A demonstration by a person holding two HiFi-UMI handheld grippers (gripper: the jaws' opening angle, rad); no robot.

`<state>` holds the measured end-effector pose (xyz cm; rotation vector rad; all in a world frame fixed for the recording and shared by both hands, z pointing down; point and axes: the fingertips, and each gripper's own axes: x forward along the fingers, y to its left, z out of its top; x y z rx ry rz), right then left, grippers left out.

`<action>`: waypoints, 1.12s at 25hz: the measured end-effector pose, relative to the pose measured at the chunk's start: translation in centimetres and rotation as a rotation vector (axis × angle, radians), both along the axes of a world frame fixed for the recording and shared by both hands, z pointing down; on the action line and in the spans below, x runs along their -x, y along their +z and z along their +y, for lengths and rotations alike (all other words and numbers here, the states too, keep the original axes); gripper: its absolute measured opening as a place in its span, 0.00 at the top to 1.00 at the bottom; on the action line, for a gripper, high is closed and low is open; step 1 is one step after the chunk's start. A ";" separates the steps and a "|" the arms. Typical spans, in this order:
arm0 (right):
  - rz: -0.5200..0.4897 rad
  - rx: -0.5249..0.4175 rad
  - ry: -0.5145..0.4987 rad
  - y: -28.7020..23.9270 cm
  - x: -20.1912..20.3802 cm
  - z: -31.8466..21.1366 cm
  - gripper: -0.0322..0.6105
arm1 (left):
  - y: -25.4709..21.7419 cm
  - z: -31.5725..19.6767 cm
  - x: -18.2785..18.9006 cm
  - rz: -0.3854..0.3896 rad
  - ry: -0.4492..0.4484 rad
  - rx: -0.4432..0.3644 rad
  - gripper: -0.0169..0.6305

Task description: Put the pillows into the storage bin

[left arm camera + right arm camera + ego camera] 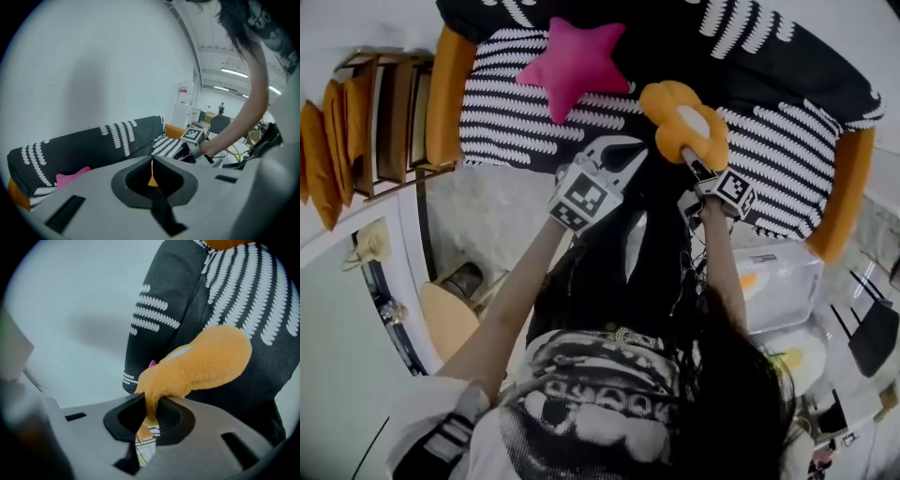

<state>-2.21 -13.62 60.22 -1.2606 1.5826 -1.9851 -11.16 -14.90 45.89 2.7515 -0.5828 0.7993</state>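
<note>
An orange flower pillow (682, 120) with a white centre hangs above the sofa seat, and my right gripper (688, 157) is shut on its edge. In the right gripper view the plush pillow (201, 361) bulges out from between the pinched jaws (149, 414). A pink star pillow (573, 62) lies on the sofa (769, 103), and its tip shows in the left gripper view (71, 177). My left gripper (619, 155) is held up beside the right one, shut with nothing in it (151, 169). A clear storage bin (780, 284) stands low at the right.
The sofa is black with white patterns and has orange arms (448, 94). A wooden shelf (384, 122) stands at the left and a round wooden stool (450, 321) below it. A pale round cushion (794, 361) lies by the bin. The person's arms and torso fill the lower middle.
</note>
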 end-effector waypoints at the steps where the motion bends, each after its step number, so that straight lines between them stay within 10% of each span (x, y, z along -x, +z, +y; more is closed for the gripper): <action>1: -0.007 0.001 0.023 -0.9 0.5 1.1 0.88 | -0.5 0.8 0.5 0.001 0.009 0.000 0.96; 11: 0.021 -0.053 0.174 -6.3 1.2 8.5 0.88 | -2.7 5.7 1.2 0.035 0.183 -0.003 0.96; 28: 0.039 -0.087 0.535 -8.9 -15.3 27.8 0.88 | -6.0 23.8 -17.7 0.072 0.545 -0.027 0.96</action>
